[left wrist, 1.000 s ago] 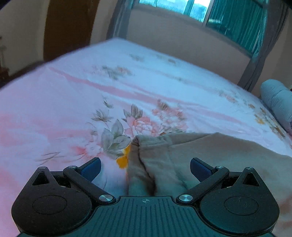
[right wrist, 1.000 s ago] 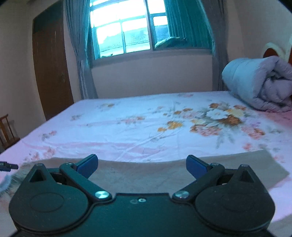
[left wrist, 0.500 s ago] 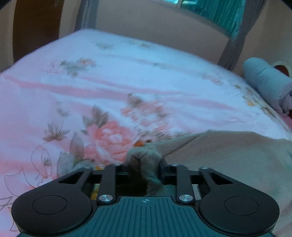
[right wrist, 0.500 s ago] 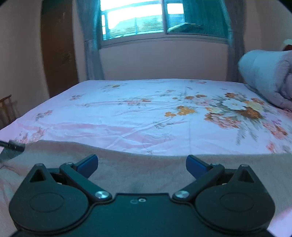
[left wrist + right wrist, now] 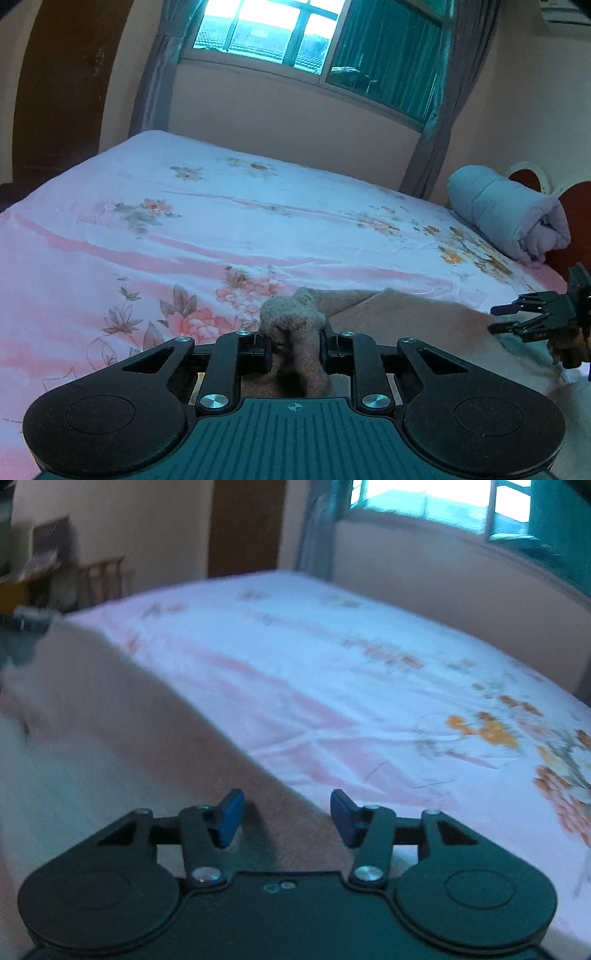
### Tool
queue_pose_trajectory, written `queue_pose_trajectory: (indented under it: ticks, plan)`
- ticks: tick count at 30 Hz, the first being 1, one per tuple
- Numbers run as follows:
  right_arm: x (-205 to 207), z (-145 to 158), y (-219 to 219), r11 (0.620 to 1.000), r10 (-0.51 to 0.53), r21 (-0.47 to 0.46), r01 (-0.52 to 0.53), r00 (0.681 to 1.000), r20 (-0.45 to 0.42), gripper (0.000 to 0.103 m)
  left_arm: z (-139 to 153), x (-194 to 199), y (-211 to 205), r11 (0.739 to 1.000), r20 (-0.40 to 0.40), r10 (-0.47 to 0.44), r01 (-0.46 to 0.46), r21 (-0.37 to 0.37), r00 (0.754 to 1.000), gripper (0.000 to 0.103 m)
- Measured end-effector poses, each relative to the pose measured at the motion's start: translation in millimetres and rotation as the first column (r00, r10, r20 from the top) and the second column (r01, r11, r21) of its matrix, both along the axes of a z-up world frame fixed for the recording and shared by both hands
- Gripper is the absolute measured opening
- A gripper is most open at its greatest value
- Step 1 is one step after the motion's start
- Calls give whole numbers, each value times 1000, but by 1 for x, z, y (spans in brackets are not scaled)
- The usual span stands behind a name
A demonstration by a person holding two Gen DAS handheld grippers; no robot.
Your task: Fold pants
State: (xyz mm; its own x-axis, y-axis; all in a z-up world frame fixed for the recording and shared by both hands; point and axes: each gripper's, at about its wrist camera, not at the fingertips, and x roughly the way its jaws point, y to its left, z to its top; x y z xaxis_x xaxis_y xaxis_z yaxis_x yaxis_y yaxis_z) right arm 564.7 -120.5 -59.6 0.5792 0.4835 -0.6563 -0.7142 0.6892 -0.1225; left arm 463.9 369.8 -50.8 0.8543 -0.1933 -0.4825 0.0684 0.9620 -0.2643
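**Left gripper has a corner of the pants, right gripper is closing on the edge**

The pants (image 5: 424, 325) lie flat on the near part of the bed (image 5: 229, 221), a beige strip that runs from left to right along the near edge. The far part of the bed is bare, and a rolled blanket (image 5: 509, 218) lies at the far right.

The left gripper (image 5: 293, 345) is clenched on one corner of the pants. The cloth is bunched between its jaws and stands up above them in a small lump. The right gripper (image 5: 284, 818) is over the far edge of the pants. Its jaws are closing, the cloth lies under and between them, but the pads (image 5: 231, 818) do not press on it yet. The right wrist view is blurred, so I cannot tell how thick the edge is there.

The cloth looks soft, light and a little fuzzy. It will probably sag and wrinkle when it is lifted, and it should not slip easily. I think the best places to take it are the two ends of one edge, so it stays stretched between the grippers during the fold.
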Motion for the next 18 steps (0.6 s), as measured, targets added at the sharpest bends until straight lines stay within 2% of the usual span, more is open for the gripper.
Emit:
queue_pose_trajectory:
  ticks: [2, 5, 9, 13, 18]
  plan:
    - [5, -8, 6, 999, 28, -45, -29, 999, -22, 39, -4, 2, -1, 1000, -18, -4, 4, 16, 1000, 22]
    - [0, -10, 4, 998, 16, -60, -18, 1000, -25, 0, -12, 8, -1, 1000, -42, 4, -3, 14, 999, 22]
    - [-11, 5, -5, 999, -10, -33, 10, 1000, 4, 0, -9, 7, -2, 1000, -24, 5, -5, 9, 1000, 22]
    - [-37, 42, -11, 1000, -15, -23, 16, 997, 71, 0, 10, -12, 0, 1000, 40, -29, 29, 3, 999, 22]
    - [-109, 104, -25, 999, 21, -28, -16, 985, 169, 0, 39, -61, 9, 991, 141, -129, 131, -4, 981, 23]
